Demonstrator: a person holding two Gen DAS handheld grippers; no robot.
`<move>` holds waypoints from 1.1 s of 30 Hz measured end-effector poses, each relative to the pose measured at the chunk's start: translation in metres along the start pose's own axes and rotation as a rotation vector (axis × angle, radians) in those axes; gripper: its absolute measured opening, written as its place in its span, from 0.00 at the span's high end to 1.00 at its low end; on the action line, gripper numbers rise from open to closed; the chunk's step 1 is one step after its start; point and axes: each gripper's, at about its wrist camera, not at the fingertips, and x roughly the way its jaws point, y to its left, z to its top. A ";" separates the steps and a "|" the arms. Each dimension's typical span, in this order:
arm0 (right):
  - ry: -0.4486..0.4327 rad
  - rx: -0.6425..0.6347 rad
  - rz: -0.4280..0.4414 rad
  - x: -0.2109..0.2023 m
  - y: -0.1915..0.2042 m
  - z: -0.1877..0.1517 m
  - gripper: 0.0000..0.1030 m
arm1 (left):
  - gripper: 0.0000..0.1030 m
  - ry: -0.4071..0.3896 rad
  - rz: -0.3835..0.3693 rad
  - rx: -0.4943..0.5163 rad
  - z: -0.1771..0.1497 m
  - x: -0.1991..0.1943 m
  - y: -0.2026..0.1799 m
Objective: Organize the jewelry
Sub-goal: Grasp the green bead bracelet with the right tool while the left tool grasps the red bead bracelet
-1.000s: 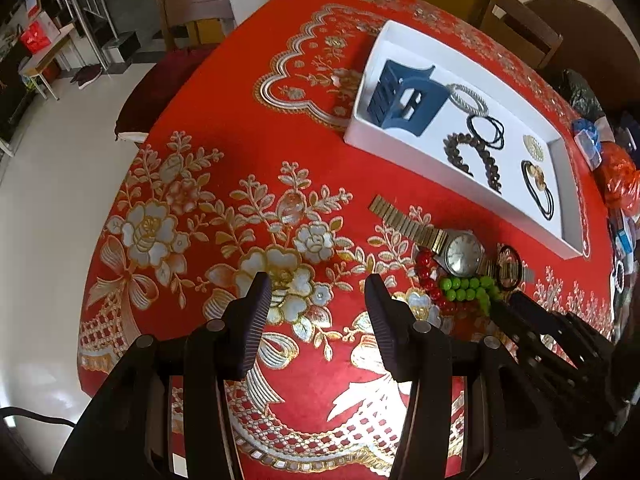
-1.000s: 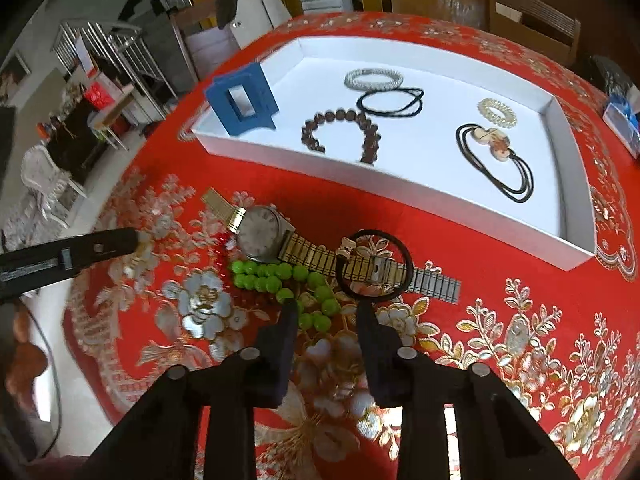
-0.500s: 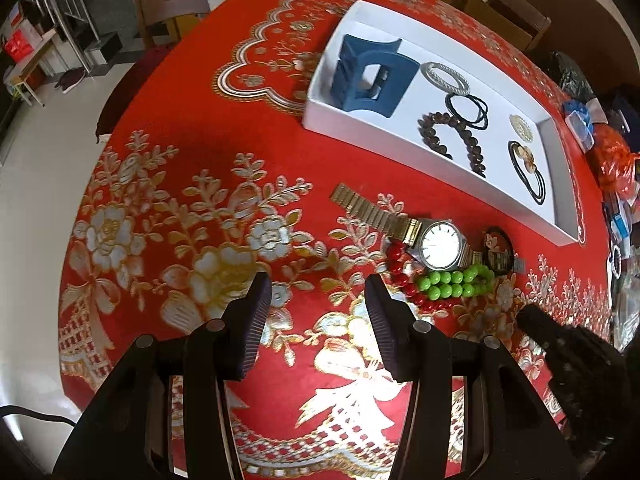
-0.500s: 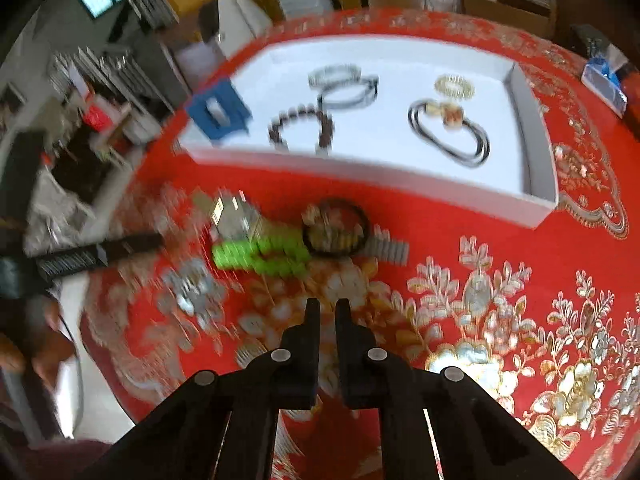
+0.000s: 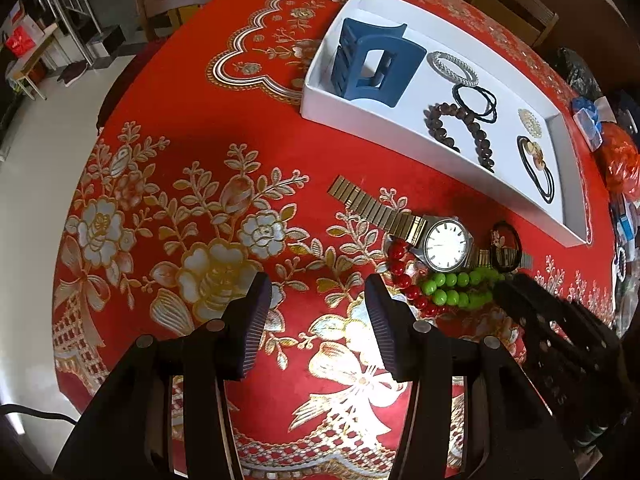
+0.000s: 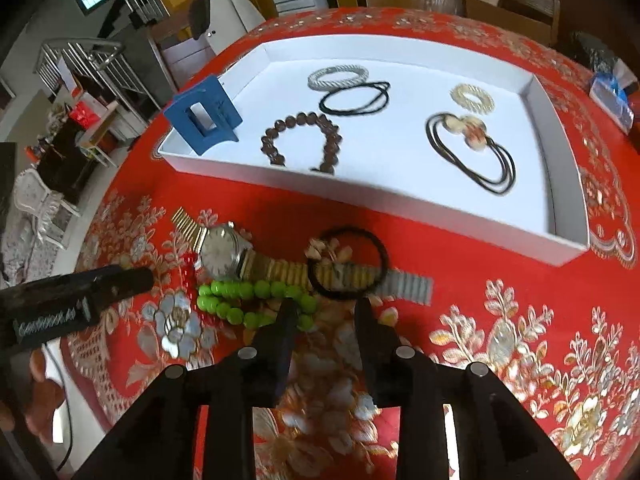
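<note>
A white tray (image 6: 568, 184) (image 5: 320, 100) on the red cloth holds a blue hair claw (image 6: 202, 114), a brown bead bracelet (image 6: 304, 140), black cords and small rings. In front of it lie a gold watch (image 6: 224, 250) (image 5: 444, 244), a green bead bracelet (image 6: 248, 300) (image 5: 456, 286), red beads (image 5: 404, 276) and a black hair tie with a charm (image 6: 346, 262). My right gripper (image 6: 324, 306) is open and empty, its tips just before the hair tie and the green beads. My left gripper (image 5: 316, 292) is open and empty, left of the pile.
The round table has a red and gold embroidered cloth (image 5: 200, 208). Wooden chairs (image 6: 508, 0) stand behind it. Bags and small boxes (image 5: 612, 148) lie at the table's right side. The floor drops away at the left edge.
My right gripper was nearly shut half a second ago and is open now, closer to the hair tie and green beads. The left gripper's view shifted slightly; its jaws stay open.
</note>
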 end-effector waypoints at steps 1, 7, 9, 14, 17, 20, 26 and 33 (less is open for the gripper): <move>0.007 -0.003 -0.011 -0.001 -0.002 -0.002 0.74 | 0.54 0.000 -0.002 0.001 0.001 0.001 -0.001; 0.020 0.026 -0.017 -0.014 -0.016 -0.008 0.72 | 0.54 0.004 -0.008 -0.006 0.006 0.004 -0.004; -0.004 0.034 0.025 -0.017 -0.015 -0.006 0.71 | 0.54 0.005 -0.006 0.005 0.006 0.005 -0.008; 0.020 -0.021 0.018 0.001 0.002 0.000 0.70 | 0.54 0.020 -0.004 0.044 0.004 0.010 -0.021; 0.007 -0.069 -0.052 0.001 0.005 -0.005 0.76 | 0.54 0.015 0.021 0.077 0.004 0.013 -0.031; 0.035 -0.080 -0.134 -0.006 -0.008 -0.013 0.77 | 0.54 0.007 0.027 0.090 0.005 0.014 -0.037; 0.034 0.049 -0.043 -0.018 -0.045 -0.015 0.76 | 0.54 0.007 0.045 0.109 0.012 0.018 -0.048; 0.020 0.023 -0.010 -0.016 -0.039 -0.015 0.58 | 0.53 0.018 -0.030 0.071 0.021 0.009 -0.050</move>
